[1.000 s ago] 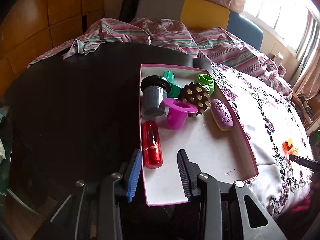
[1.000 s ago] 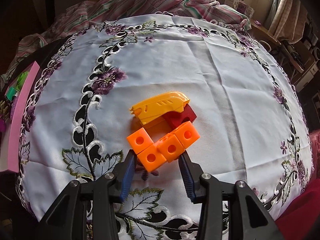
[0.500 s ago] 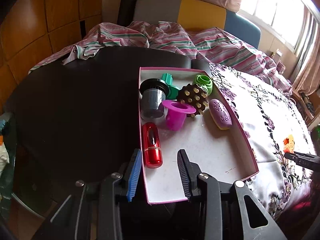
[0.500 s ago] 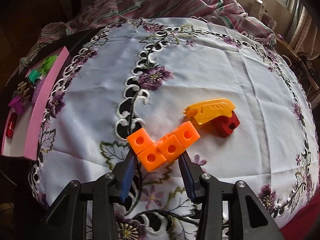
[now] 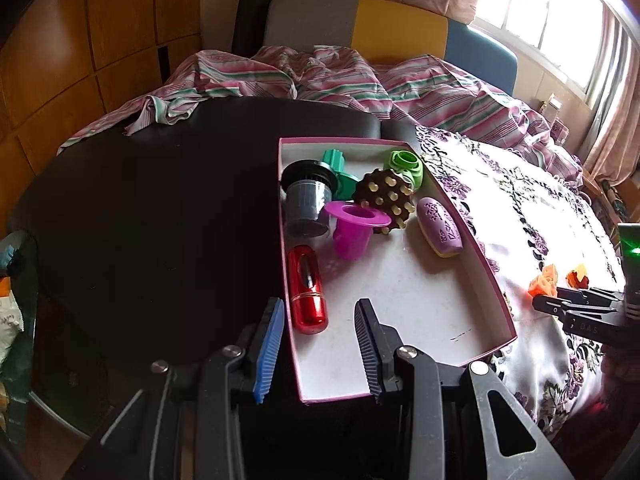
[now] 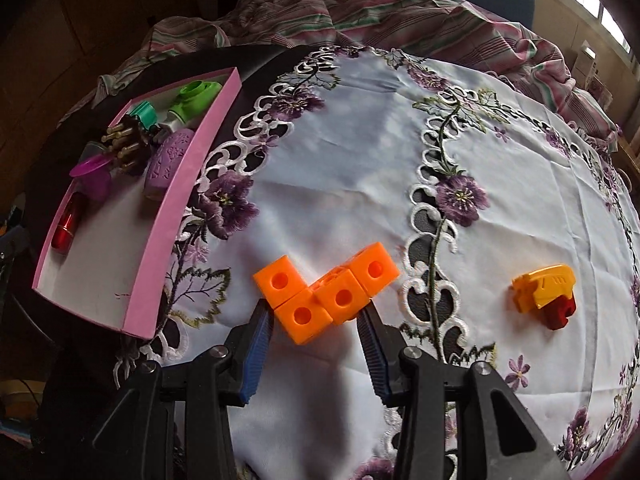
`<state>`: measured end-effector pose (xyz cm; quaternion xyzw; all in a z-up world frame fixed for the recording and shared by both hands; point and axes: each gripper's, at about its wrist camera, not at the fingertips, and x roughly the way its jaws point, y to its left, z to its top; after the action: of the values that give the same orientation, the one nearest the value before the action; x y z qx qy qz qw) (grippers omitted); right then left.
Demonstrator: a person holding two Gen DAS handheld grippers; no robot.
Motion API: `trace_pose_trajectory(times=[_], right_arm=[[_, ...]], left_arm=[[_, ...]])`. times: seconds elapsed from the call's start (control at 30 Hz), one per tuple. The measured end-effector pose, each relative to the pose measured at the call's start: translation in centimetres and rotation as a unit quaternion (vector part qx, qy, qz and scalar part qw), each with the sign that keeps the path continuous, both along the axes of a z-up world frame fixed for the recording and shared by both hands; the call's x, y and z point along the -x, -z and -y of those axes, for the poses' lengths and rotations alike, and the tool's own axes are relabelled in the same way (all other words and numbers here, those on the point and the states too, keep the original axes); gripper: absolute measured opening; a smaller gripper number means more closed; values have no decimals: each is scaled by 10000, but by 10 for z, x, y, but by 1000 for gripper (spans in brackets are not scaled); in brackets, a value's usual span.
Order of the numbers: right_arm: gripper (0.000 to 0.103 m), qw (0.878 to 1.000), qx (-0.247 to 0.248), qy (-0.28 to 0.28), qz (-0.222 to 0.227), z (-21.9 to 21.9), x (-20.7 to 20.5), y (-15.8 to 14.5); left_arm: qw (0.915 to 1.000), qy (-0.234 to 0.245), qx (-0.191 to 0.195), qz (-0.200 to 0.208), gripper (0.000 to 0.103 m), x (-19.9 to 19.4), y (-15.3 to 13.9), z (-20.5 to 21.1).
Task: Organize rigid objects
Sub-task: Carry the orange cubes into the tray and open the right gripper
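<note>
A dark table [image 5: 140,208] carries a flowered cloth [image 6: 360,168] on its right part. The pink box [image 6: 176,200] sits at the cloth's left edge, with a grey cup [image 5: 306,204], red tube [image 5: 307,292], magenta cup [image 5: 352,228], studded ball [image 5: 386,198], purple case [image 5: 440,232] and green parts [image 5: 404,164] inside. The right gripper [image 6: 316,316] is clamped on the orange cubes [image 6: 326,298], near the box. A yellow-red piece [image 6: 546,294] lies apart to the right. The left gripper [image 5: 318,344] gapes wide, holding nothing, at the box's near corner.
</note>
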<state>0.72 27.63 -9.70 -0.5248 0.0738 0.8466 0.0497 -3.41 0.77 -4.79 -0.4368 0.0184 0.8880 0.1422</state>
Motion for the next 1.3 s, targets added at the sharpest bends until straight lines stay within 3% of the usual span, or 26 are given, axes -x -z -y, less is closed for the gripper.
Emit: trace_pose_trajectory(times=[0.3,0.5,0.87,1.3], right_arm=[[43,9967,420,-327,-612,33,12,-35],[43,9922,555,-866,-706,70,21,-45],[43,9832,400,-1756,-311,153,45,-18],[43,9889,67,-1480,-69,146,84,12]], left_arm=[[9994,-326,-92,98,37,0,6,24],[9992,-368,-114,62,37,-1,5,29],[9992,-375,-125,103,37,-1,7,31],[9989,-450,-2,122,37,1,7,33]])
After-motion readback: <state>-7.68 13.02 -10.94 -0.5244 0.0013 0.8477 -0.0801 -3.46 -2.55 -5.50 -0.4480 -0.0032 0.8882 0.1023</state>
